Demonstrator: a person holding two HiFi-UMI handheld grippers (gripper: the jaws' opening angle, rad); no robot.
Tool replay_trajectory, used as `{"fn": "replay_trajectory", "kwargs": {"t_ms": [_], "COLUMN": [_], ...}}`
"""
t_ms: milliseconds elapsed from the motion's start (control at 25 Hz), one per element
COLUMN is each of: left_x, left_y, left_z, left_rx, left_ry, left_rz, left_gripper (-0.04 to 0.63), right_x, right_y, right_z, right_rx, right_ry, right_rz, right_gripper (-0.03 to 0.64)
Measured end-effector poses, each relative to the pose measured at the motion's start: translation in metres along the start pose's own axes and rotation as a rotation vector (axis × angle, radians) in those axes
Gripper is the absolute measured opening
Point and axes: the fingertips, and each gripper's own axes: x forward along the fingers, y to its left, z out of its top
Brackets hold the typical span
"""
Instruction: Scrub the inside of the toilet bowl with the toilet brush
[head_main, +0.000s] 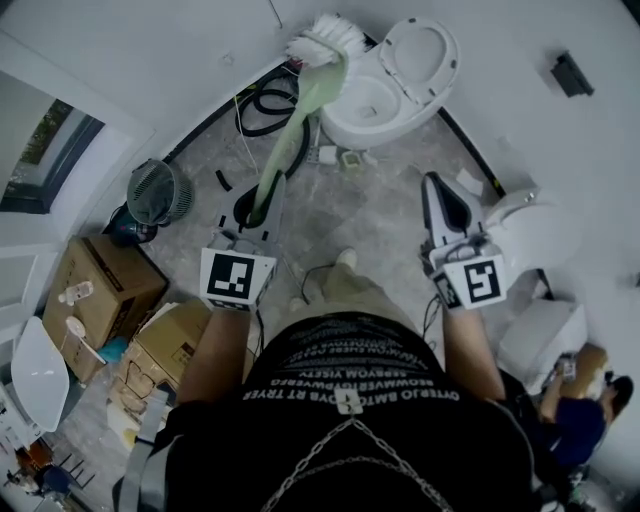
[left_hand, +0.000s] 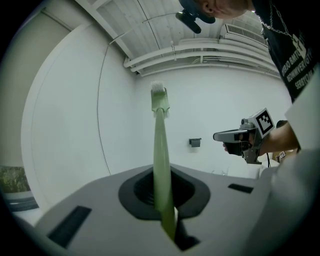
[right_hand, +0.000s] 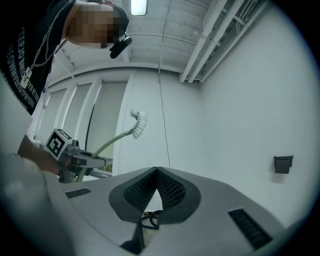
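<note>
The left gripper (head_main: 262, 205) is squeezed tight on the green toilet brush (head_main: 305, 105). That arm points ahead to 12 o'clock. The bristles are near the toilet bowl (head_main: 345, 128), at its 10 o'clock. The right gripper (head_main: 447, 205), out at 3 o'clock, is pressed together with nothing in it.

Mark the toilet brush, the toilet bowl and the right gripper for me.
toilet brush (head_main: 292, 130), head view, middle of the green handle.
toilet bowl (head_main: 347, 128), head view, front outer wall.
right gripper (head_main: 434, 183), head view, tips of its closed jaws.
</note>
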Motion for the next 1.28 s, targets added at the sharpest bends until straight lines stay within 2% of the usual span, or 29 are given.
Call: {"fn": "replay_trajectory", "kwargs": {"t_ms": [280, 440, 560, 720, 1000, 1280], "left_x": [0.036, 0.061, 0.080, 0.093, 0.093, 0.087], "left_y": [0.012, 0.007, 0.004, 0.008, 0.010, 0.014], "left_z": [0.000, 0.010, 0.013, 0.016, 0.030, 0.036], "left_rx": [-0.022, -0.026, -0.075, -0.116, -0.042, -0.042], "left_ry": [0.044, 0.042, 0.052, 0.069, 0.083, 0.053], "left_rz": [0.028, 0.014, 0.002, 0.049, 0.119, 0.147], "left_gripper": [0.002, 0.002, 0.002, 0.002, 0.002, 0.002], "right_x": [0.021, 0.031, 0.038, 0.046, 0.055, 0.058], "right_y": [-0.036, -0.061, -0.081, -0.108, -0.129, -0.128], "right_z": [-0.001, 0.002, 0.001, -0.005, -0.013, -0.011], "right_rx": [0.008, 0.007, -0.005, -0.004, 0.036, 0.042], "right_ry": [0.010, -0.001, -0.004, -0.001, -0.018, -0.024], "right_rz": [0.009, 0.023, 0.043, 0.068, 0.081, 0.086], "right_gripper": [0.003, 0.003, 0.003, 0.003, 0.003, 0.003]}}
